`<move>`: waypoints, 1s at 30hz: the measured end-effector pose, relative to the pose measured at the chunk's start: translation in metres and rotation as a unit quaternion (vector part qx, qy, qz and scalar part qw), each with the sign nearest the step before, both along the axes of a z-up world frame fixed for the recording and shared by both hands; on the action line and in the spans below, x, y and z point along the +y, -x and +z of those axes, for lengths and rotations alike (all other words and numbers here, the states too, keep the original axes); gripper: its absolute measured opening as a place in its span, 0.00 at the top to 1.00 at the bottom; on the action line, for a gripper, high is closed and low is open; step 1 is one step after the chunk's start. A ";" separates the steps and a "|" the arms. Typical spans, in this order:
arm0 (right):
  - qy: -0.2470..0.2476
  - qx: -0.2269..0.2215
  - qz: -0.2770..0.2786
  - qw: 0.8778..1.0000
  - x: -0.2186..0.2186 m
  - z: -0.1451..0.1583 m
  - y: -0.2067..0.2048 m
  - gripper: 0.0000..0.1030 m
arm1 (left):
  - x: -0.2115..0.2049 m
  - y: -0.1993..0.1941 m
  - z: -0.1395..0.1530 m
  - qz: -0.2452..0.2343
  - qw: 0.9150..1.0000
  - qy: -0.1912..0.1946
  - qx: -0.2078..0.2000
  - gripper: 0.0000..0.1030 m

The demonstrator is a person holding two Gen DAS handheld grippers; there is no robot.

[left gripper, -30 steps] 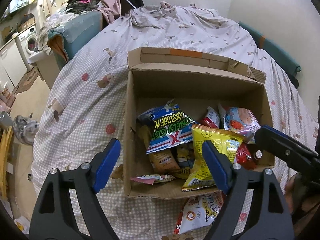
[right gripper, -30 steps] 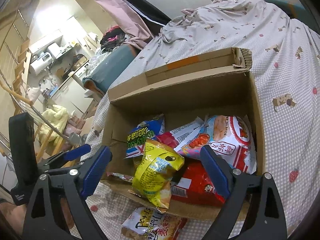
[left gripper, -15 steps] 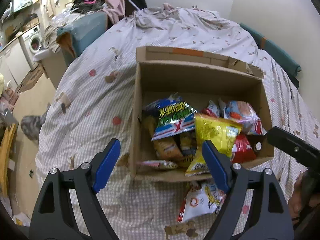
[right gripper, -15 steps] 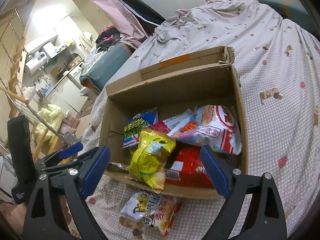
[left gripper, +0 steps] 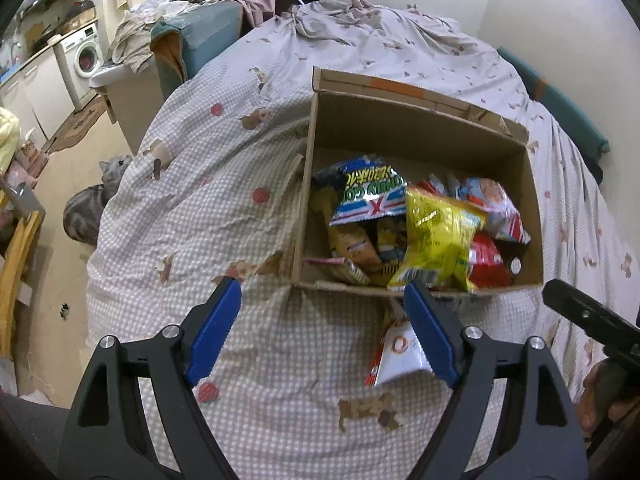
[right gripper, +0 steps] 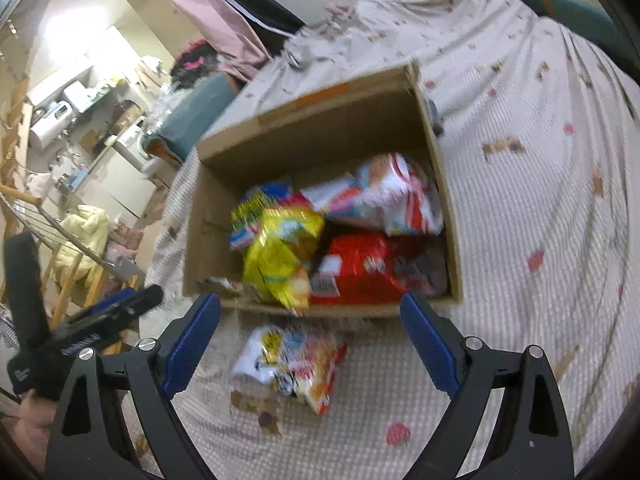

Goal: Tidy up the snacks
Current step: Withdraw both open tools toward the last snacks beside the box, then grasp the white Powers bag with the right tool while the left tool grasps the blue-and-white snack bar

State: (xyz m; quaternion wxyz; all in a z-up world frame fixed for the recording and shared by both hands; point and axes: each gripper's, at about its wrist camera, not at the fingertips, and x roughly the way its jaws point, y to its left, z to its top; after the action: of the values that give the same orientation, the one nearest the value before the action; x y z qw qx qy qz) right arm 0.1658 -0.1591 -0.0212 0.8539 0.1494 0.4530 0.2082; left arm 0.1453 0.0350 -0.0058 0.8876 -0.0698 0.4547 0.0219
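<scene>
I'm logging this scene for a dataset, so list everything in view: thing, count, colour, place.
cardboard box: 1, brown, open, on the bed
yellow snack bag: 1, yellow, in the box, near its front wall
blue-green snack bag: 1, blue, green and white, in the box, left side
red snack bag: 1, red, in the box, right front
white-pink snack bag: 1, white, pink and red, in the box, right rear
loose snack bag: 1, white, yellow and red, on the bedspread in front of the box
bedspread: 1, checked, pale
cat: 1, grey, on the floor left of the bed
washing machine: 1, white, far left
left gripper: 1, black with blue pads, open, empty
right gripper: 1, same colours, open, empty
</scene>
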 end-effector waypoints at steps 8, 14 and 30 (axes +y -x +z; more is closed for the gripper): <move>-0.023 0.064 0.004 0.998 0.001 -0.028 0.011 0.09 | 0.013 0.016 -0.004 0.025 0.999 0.009 0.019 0.21; -0.041 0.133 0.024 0.990 0.023 -0.061 0.001 0.09 | 0.020 0.015 -0.007 0.038 0.999 0.025 0.027 0.21; 0.017 0.228 0.004 0.973 0.085 -0.123 -0.025 0.18 | 0.019 0.006 -0.018 0.044 0.996 0.054 0.054 0.21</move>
State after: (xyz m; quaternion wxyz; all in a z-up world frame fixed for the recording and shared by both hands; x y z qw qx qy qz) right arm 0.1913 -0.0742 -0.1438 0.7297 0.1765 0.6400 0.1638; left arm 0.1389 0.0543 -0.0233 0.8548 -0.1365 0.4990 0.0400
